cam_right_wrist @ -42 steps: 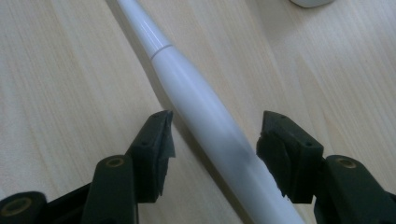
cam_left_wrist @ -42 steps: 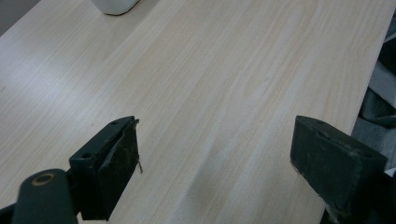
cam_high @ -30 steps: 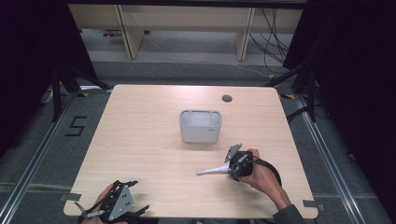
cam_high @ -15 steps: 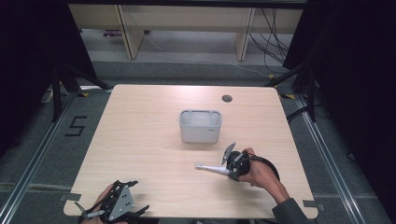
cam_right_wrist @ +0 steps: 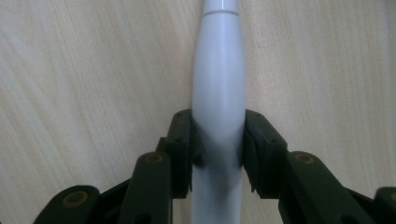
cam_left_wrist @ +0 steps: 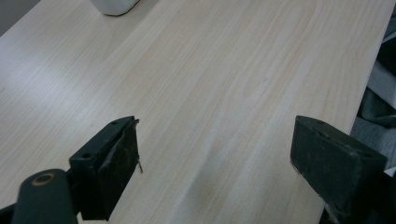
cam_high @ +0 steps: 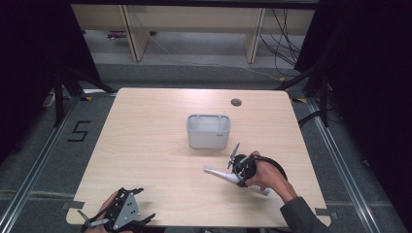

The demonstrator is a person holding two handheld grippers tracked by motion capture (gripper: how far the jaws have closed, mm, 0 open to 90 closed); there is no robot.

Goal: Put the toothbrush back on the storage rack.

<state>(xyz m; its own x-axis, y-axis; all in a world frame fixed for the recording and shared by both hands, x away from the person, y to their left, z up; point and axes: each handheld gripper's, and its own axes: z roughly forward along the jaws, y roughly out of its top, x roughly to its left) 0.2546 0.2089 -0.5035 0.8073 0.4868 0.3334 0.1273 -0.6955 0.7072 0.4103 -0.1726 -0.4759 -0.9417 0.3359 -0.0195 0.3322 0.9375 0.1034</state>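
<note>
White plastic electric toothbrush (cam_high: 228, 174) lies flat on the pale wood-grain table (cam_high: 145, 145), lower right part, slim brush head end pointing to about 10 o'clock, thick handle end running to 4 o'clock under the person's right hand (cam_high: 265, 177). Right gripper (cam_high: 239, 171) sits on the handle; its jaws have just been closing and in the right gripper view both black pads press the white handle (cam_right_wrist: 219, 102) from either side, so it is clamped on the toothbrush. Handle looks to be on the table surface, cannot tell if lifted at all. Black cable loops around the right hand.

At 11 o'clock from the toothbrush, near but not touching, stands a light grey rectangular plastic holder (cam_high: 208, 131) with open compartments on top, roughly table centre. Small round dark grommet hole (cam_high: 236, 102) in the table at 12 o'clock, near the far edge.

Left gripper (cam_high: 141, 221) at 7 o'clock, well apart, at the near table edge, grey three-cornered plate on top, held in the left hand (cam_high: 104, 213). Left gripper view: jaws wide apart, bare wood between them, corner of the holder (cam_left_wrist: 114, 5) at top edge.
</note>
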